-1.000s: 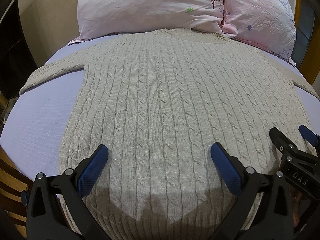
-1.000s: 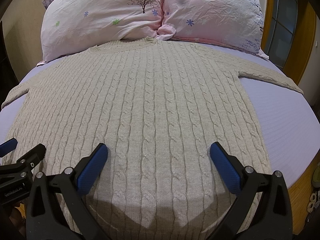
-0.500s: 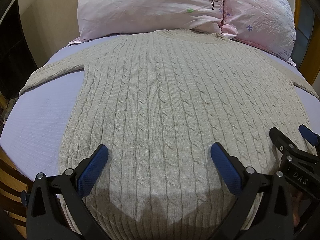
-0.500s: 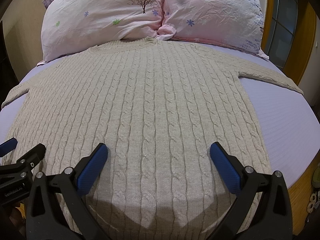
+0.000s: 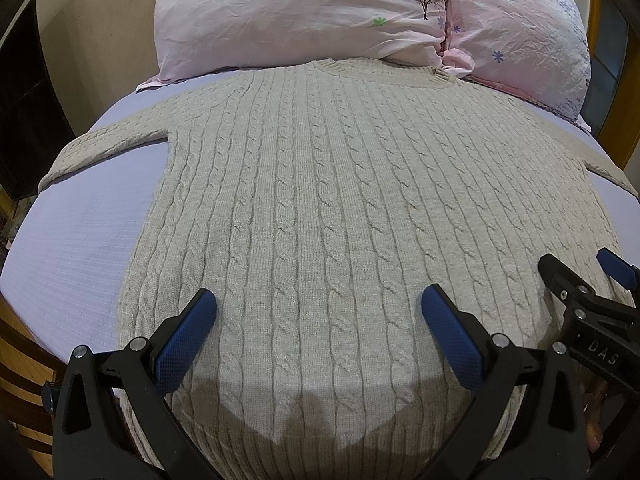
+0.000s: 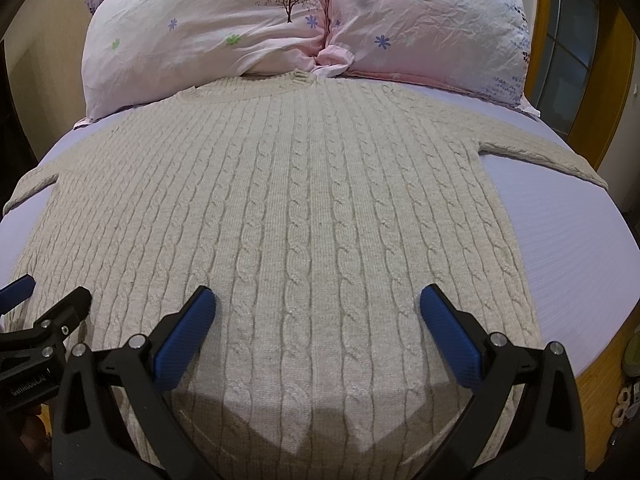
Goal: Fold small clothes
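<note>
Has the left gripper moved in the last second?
No. The left gripper frames the same cables of the sweater, and the pillows sit at the same spot in its view.

text: "DAS" | on: black body of the right claw (image 5: 600, 316) | place: right of the left claw (image 5: 316, 320) | other claw lettering: unreadable

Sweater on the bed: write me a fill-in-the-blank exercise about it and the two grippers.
1. The cable-knit sweater lies ____ on the bed sheet.
2. Its neckline points toward the two ____.
3. The left gripper and right gripper both have ____ jaws.
4. Each sleeve is spread ____ from the body.

Missing words: flat; pillows; open; outward
</note>
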The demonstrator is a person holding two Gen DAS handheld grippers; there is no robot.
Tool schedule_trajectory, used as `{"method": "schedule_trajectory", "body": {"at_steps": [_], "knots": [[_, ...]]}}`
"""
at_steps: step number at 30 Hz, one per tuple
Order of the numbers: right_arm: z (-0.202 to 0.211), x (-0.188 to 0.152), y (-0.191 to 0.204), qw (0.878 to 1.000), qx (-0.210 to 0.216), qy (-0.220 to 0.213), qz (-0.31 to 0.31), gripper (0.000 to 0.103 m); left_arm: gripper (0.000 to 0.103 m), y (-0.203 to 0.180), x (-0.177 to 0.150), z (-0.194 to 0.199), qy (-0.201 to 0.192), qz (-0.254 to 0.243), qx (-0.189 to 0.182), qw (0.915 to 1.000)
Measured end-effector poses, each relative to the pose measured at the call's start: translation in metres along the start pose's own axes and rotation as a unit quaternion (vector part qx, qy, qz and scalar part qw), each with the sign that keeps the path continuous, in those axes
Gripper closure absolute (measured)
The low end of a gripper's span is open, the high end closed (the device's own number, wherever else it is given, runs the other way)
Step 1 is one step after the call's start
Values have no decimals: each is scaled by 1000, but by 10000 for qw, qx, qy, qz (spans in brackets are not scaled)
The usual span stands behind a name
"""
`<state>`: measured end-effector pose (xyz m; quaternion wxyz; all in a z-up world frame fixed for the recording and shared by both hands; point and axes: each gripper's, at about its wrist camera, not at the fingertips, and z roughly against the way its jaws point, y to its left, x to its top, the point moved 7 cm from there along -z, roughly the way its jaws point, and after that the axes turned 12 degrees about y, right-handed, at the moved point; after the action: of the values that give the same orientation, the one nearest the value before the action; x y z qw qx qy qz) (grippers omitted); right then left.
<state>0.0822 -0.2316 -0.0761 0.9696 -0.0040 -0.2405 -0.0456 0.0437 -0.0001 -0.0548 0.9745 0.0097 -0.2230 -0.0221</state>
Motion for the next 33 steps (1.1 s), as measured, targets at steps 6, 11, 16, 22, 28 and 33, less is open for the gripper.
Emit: {"method": "schedule_trajectory", "body": {"at_steps": [6,11,16,22,28,33], "knots": [[0,-1,1,10000,39,-43,67,2,1,2,3,1,24,-18,-17,10000],[1,-2,2,9998,77,-61,145,2,1,-1,3,1,44,-13,-5,10000],[1,-2,2,9996,124,-83,229,2,1,-2,5,0,54,-4,0,10000],[4,0,-1,9979,400,-140,485,2,1,-2,4,0,-27,-77,-22,10000],[34,61,-132,9829,963,-821,-1341,2,1,41,31,10,-328,128,-115,9993],[-3,95,-304,9216,1180,-558,-3655,28,1,141,72,-3,-329,1336,-586,9887]]}}
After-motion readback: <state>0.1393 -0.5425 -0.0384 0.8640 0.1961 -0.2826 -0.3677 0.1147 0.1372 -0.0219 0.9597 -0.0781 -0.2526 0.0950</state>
